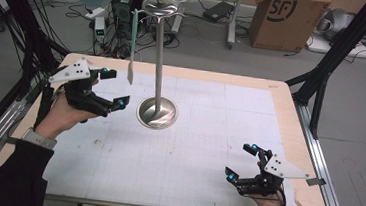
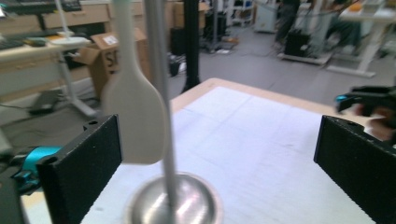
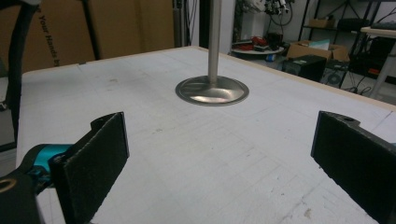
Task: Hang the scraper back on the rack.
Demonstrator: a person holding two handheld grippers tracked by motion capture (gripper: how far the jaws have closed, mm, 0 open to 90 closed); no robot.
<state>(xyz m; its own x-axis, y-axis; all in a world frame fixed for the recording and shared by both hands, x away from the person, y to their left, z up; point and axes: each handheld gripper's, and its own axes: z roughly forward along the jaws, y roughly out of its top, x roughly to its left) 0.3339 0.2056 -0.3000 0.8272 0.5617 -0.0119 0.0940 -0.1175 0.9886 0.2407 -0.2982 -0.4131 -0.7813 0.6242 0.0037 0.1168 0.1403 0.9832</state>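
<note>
Left gripper (image 1: 111, 86) gapes wide, holding nothing; spatula (image 1: 133, 43) hangs vertically off the stand (image 1: 160, 56), just right of it. Right gripper (image 1: 242, 162) sits open too, well away.

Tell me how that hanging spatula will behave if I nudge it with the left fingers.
The spatula hangs freely from a hook on the metal stand, so it will probably swing rather than resist. Its thin, pale blade looks light. The stand's pole is tall over a modest base, so a hard push might rock it.
</note>
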